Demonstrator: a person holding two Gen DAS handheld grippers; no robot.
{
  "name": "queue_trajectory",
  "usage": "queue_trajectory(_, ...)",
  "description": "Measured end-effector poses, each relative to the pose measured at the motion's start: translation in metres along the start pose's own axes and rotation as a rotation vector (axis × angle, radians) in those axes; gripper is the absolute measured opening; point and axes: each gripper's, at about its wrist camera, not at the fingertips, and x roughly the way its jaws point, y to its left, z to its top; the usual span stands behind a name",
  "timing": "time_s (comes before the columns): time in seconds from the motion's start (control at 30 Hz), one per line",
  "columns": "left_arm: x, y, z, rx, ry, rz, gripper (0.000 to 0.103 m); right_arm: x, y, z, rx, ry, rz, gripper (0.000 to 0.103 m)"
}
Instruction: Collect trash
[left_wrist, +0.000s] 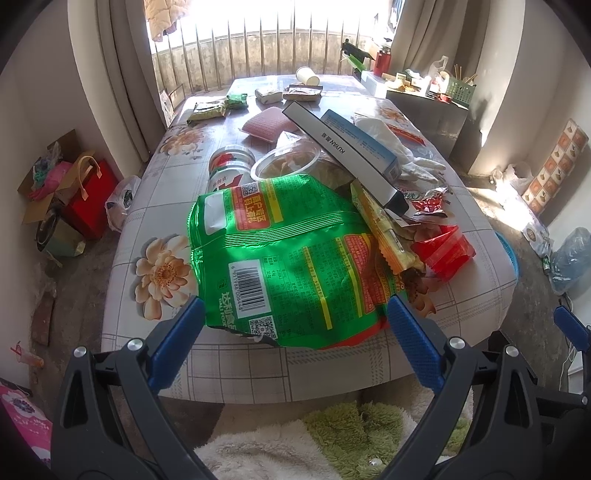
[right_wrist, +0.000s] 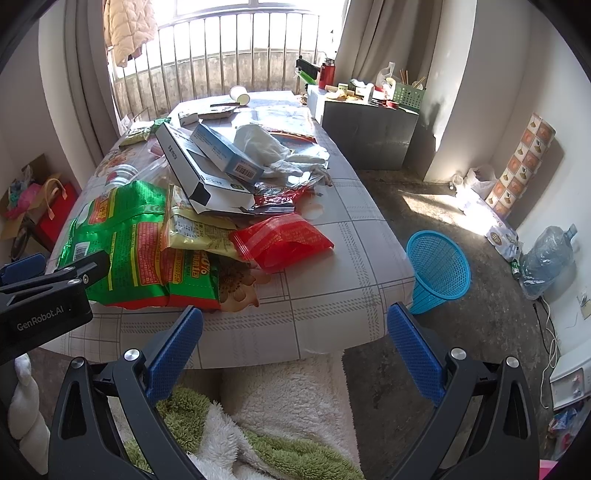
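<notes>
A pile of trash lies on the flowered tablecloth (left_wrist: 122, 236). A big green snack bag (left_wrist: 280, 258) is nearest; it also shows in the right wrist view (right_wrist: 122, 240). Beside it lie a yellow wrapper (left_wrist: 388, 236), a red bag (right_wrist: 284, 240), a long black-and-white box (left_wrist: 343, 151), a blue-and-white box (right_wrist: 225, 151), white crumpled plastic (right_wrist: 266, 147), a clear plastic lid (left_wrist: 288, 158) and a red-and-white can (left_wrist: 229, 166). My left gripper (left_wrist: 295, 314) is open just before the green bag's near edge. My right gripper (right_wrist: 295, 314) is open and empty over the table's near edge. A blue mesh basket (right_wrist: 439, 269) stands on the floor right of the table.
Small packets (left_wrist: 207, 109), a pink sponge (left_wrist: 266, 123) and a paper cup (left_wrist: 306, 75) lie at the far end. A grey cabinet (right_wrist: 369, 136) with clutter stands at the far right. A red bag (left_wrist: 92, 199) and boxes sit on the left floor. A fluffy cushion (right_wrist: 288, 398) is below.
</notes>
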Motion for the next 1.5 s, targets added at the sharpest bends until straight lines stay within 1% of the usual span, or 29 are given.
queue_trajectory(1.13,0.002,0.004,0.004,-0.003,0.006,0.010,0.095,0.002,0.005,0.007,-0.003,-0.003,0.000,0.097)
queue_trajectory(1.33,0.004,0.005,0.003,-0.005,0.011,0.011,0.095,0.004,0.005,0.005,-0.001,0.002,-0.001,0.097)
queue_trajectory(1.5,0.013,0.014,-0.004,-0.024,0.022,0.003,0.095,0.009,0.009,0.004,-0.006,0.005,-0.008,0.097)
